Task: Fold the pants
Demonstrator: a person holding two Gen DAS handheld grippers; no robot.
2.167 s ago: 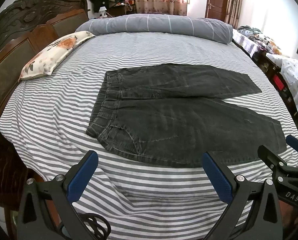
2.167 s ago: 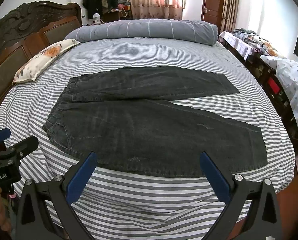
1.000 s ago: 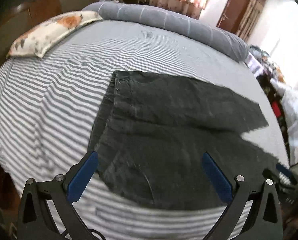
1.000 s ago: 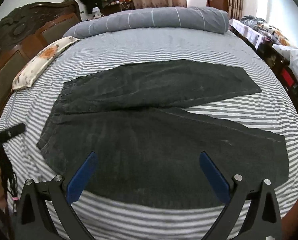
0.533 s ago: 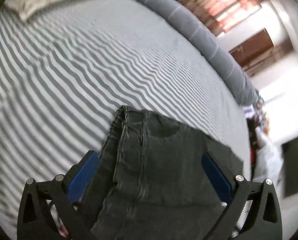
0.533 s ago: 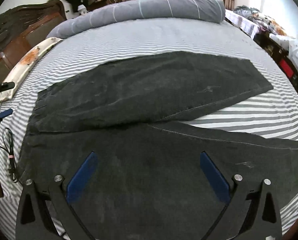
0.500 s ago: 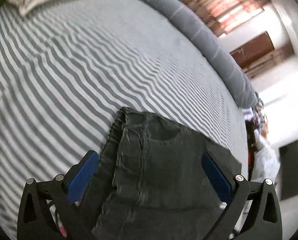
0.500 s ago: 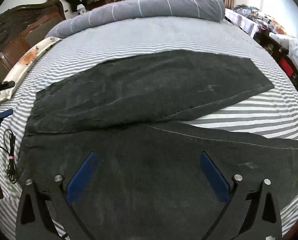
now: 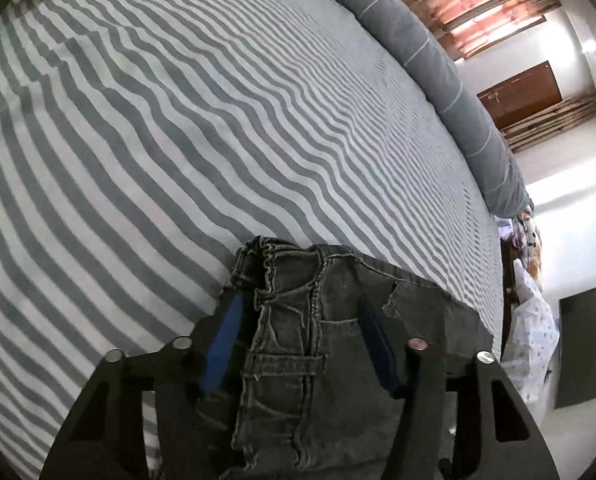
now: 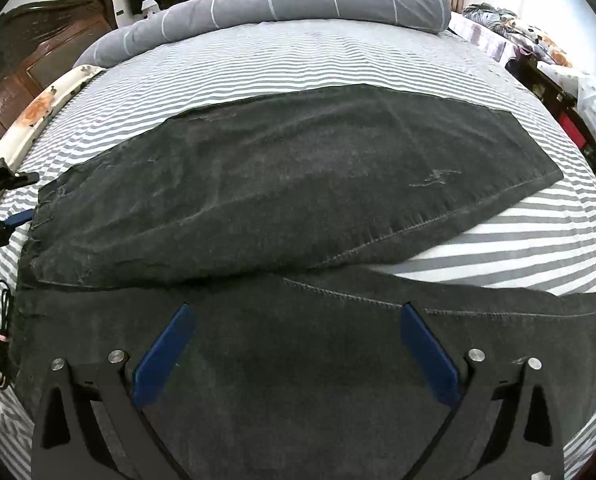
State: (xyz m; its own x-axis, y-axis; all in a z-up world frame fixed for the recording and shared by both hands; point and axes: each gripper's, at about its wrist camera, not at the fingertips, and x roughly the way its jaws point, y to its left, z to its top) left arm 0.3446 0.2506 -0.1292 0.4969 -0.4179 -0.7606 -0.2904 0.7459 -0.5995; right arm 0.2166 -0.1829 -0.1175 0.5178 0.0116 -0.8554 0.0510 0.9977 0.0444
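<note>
Closing on waistband [image 9: 286, 304] w/ left gripper [image 9: 301, 340]: jaws half shut, denim bunched between the blue pads, not yet clamped tight. Right gripper [image 10: 294, 348] wide open, nothing held, low over near leg. Pants [image 10: 282, 184] flat on striped bed [image 10: 337, 60], legs spread apart. Best to pinch both layers at the band, grab near-leg hem w/ right, then lift evenly onto far leg.

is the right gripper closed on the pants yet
No: in the right wrist view the right gripper hangs wide open above the near leg of the pants, its blue fingers spread far apart.
</note>
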